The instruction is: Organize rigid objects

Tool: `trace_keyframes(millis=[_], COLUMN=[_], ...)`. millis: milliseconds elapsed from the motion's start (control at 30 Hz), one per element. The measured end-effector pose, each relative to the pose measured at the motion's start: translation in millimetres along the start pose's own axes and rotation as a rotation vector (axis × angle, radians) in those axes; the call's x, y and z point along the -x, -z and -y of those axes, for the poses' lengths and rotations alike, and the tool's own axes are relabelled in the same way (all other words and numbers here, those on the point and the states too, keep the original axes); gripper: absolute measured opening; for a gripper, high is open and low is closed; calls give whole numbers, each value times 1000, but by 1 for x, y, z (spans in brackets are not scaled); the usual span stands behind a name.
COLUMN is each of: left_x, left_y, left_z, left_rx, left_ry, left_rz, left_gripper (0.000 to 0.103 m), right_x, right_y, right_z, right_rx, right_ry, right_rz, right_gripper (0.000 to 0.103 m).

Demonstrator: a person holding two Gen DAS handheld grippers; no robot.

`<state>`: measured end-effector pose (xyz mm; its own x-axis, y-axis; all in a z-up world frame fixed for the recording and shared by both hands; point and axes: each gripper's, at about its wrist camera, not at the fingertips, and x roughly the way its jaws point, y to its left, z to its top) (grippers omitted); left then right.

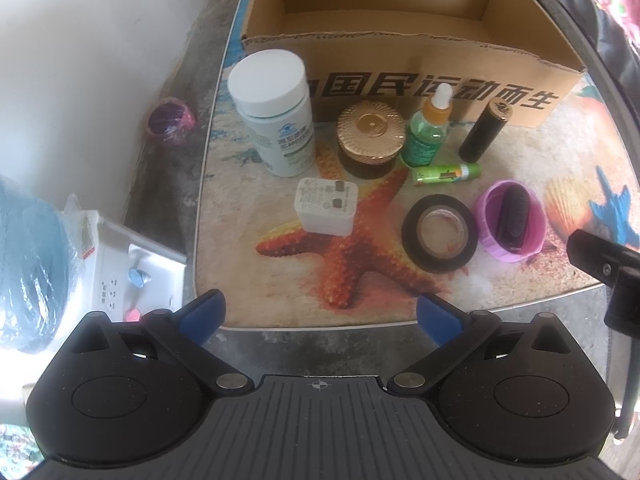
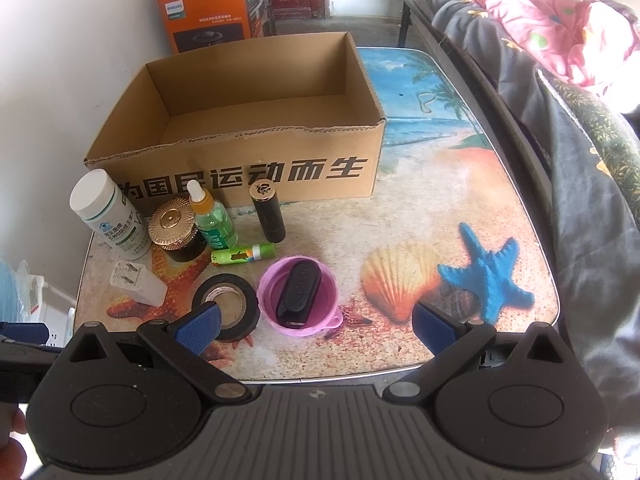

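Right wrist view: box (image 2: pixel 256 92) empty, all items on desk (image 2: pixel 440 208); both my grippers' fingers (image 2: pixel 198 322) wide open, holding nothing.

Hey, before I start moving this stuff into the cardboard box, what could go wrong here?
1. The dropper bottle, black tube and white pill bottle stand upright close together by the gold-lidded jar; reaching for one may topple a neighbour.
2. The green glue stick lies on its side and could roll if nudged.
3. The black device sits loose in the pink cup; tilting the cup might spill it.
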<state>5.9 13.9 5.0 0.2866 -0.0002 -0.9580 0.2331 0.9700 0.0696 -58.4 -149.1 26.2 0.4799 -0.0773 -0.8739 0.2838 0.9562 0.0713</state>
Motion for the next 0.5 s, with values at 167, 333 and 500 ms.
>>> trace_keyframes(millis=[167,333,500], left_x=[4,7,12], left_y=[2,3,-1], left_z=[9,28,52], left_rx=[-24,-80,-137], left_ry=[29,79,117], left_rz=[50,113,189], left_gripper=[100,95,91], right_x=[-3,-10,-30], right_y=[-3,-10,-22], right_z=[8,27,49], right_rx=[-19,-67,-152], right_ry=[-19,-83,-200], right_rz=[7,8,-51], right_gripper=[103,98,85])
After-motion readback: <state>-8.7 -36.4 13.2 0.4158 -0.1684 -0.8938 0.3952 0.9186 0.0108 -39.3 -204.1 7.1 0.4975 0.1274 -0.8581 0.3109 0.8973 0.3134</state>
